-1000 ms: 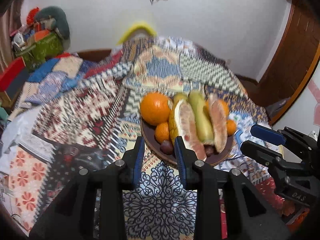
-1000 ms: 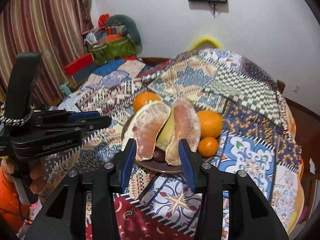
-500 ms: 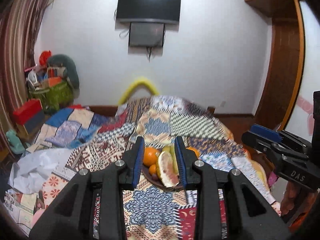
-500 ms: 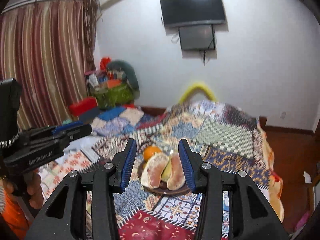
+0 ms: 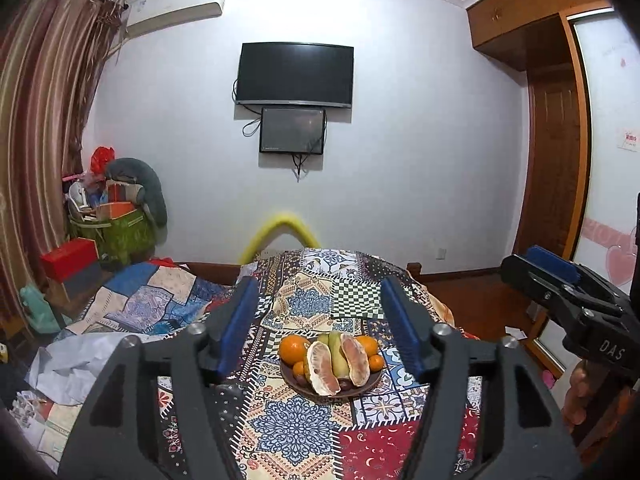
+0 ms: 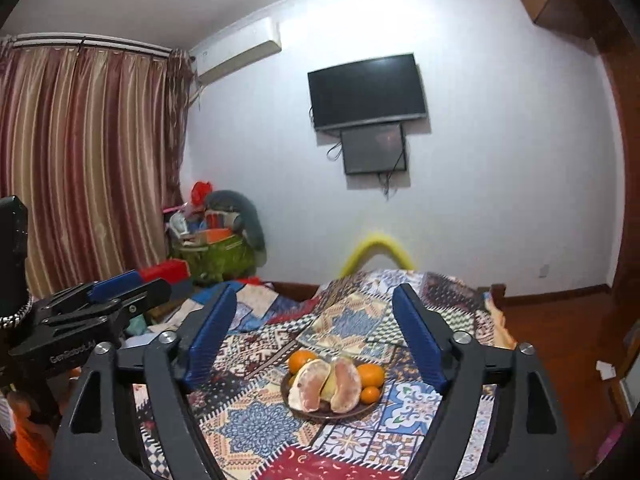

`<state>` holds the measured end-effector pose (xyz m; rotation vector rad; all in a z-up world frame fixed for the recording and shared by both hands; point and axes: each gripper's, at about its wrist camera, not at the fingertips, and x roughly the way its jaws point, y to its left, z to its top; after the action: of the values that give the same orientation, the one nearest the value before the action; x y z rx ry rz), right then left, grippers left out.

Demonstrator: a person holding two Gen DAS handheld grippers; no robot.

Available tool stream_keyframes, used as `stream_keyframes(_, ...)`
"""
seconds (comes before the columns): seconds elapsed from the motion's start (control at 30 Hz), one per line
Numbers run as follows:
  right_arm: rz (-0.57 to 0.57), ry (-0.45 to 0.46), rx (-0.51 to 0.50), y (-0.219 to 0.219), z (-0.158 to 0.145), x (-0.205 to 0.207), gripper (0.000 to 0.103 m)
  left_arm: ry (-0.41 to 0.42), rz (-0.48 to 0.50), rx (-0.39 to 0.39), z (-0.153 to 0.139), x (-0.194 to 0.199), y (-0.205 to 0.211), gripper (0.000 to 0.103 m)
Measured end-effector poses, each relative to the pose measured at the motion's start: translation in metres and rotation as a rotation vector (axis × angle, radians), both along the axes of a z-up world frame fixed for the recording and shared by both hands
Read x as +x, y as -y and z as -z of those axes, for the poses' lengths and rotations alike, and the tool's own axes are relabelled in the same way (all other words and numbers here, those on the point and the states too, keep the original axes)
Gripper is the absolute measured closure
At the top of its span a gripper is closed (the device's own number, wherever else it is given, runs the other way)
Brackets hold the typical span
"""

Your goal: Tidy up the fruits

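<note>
Here I look along both grippers toward a bed covered with a patchwork quilt. My left gripper has its 2 blue-padded jaws spreading apart as I watch, with nothing between them; they press on nothing, only framing the view beyond. My right gripper is doing the same, its jaws opening wide and holding nothing.

The fruit sits on a dark round plate resting on the quilt, well ahead of and below both sets of jaws. On the plate I see 2 peeled pomelo segments with pink flesh, leaning against a green-yellow fruit between them, which I cannot name with certainty. A large orange lies at the plate's left side, another orange at the right, and small mandarins sit near the rim. Dark small fruits by the front edge are too small to identify.

On the far white wall hangs a television with a smaller screen below it. Striped curtains hang at the left, beside a cluttered green basket.
</note>
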<state>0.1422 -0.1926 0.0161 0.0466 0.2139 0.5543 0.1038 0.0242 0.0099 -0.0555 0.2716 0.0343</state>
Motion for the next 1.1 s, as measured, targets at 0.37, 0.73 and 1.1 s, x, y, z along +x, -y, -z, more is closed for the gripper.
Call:
stream_keyframes(0.37,0.040,0.035,-0.020,-0.004,0.001,-0.007,0.000,0.027,-0.031,0.024,0.001,-0.014,0.006,0.013)
stream_keyframes(0.73,0.035,0.032,-0.020,-0.002,0.003,-0.015,0.000,0.038,-0.045,0.023,0.004,-0.017,0.006,0.005)
stream_keyframes(1.1,0.036,0.032,-0.019,-0.001,0.003,-0.015,0.000,0.042,-0.043,0.025,0.003,-0.018,0.007,0.001)
